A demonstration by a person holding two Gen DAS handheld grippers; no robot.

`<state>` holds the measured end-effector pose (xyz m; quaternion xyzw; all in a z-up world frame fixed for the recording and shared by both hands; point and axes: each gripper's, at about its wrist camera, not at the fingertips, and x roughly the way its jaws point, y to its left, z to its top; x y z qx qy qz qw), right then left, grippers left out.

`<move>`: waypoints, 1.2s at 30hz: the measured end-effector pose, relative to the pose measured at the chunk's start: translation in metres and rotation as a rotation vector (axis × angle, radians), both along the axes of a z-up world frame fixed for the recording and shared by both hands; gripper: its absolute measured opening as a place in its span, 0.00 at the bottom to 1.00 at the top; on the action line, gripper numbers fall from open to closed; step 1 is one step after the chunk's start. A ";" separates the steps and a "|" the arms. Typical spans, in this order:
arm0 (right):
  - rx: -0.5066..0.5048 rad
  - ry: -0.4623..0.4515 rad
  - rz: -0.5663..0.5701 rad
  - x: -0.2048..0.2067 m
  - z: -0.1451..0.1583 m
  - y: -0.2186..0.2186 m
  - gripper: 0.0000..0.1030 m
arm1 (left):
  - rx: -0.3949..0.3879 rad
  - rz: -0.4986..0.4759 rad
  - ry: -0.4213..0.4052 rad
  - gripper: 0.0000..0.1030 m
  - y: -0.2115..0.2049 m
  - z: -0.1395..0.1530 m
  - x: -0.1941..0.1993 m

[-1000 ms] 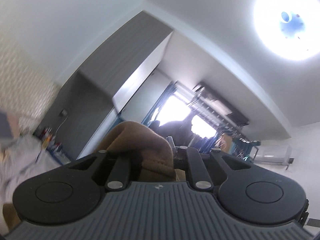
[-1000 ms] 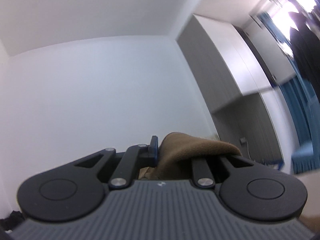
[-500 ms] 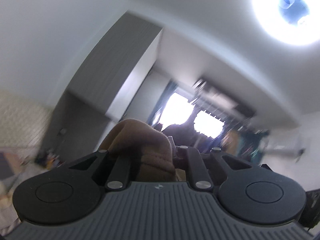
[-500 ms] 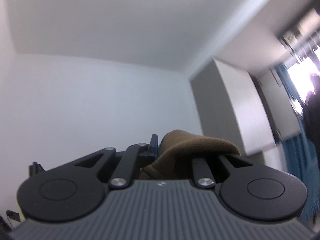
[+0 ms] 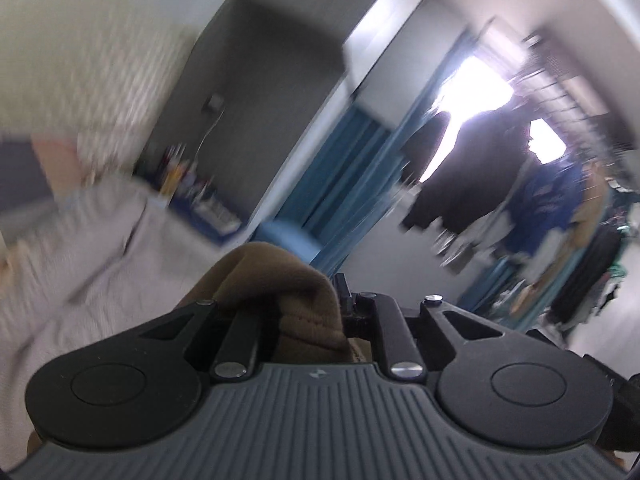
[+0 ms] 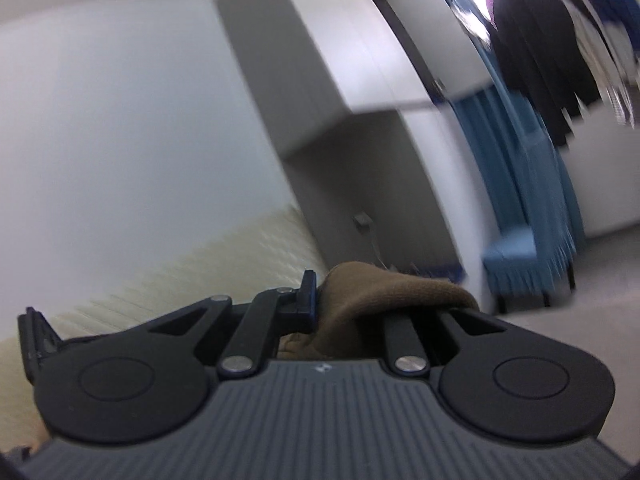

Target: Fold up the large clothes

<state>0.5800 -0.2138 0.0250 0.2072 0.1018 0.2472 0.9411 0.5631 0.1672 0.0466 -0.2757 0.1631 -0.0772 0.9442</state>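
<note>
Grey bedding (image 5: 80, 248) only beyond left tool (image 5: 320, 300)

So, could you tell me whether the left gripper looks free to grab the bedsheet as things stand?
Probably not: the left gripper is already shut on the brown garment, which fills it, and the bedsheet lies apart, beyond it.

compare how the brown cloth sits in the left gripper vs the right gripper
In the left gripper the brown cloth bunches to the picture's left and hides that finger; in the right gripper the cloth drapes to the right, leaving the other finger's blue tip bare. Behind the left one lies a grey bed; behind the right one, a white wall. Both are shut on the cloth.
</note>
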 end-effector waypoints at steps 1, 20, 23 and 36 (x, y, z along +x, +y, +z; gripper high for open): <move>0.001 0.034 -0.006 0.032 -0.023 0.000 0.15 | -0.007 0.000 0.032 0.16 0.003 -0.023 0.031; -0.005 0.529 -0.062 0.230 -0.287 0.006 0.15 | 0.088 -0.046 0.462 0.16 0.007 -0.339 0.345; 0.011 0.535 -0.064 0.231 -0.297 0.006 0.15 | 0.088 -0.056 0.462 0.16 0.011 -0.345 0.351; 0.008 0.528 -0.057 0.197 -0.239 0.015 0.56 | 0.181 -0.149 0.395 0.67 -0.005 -0.245 0.259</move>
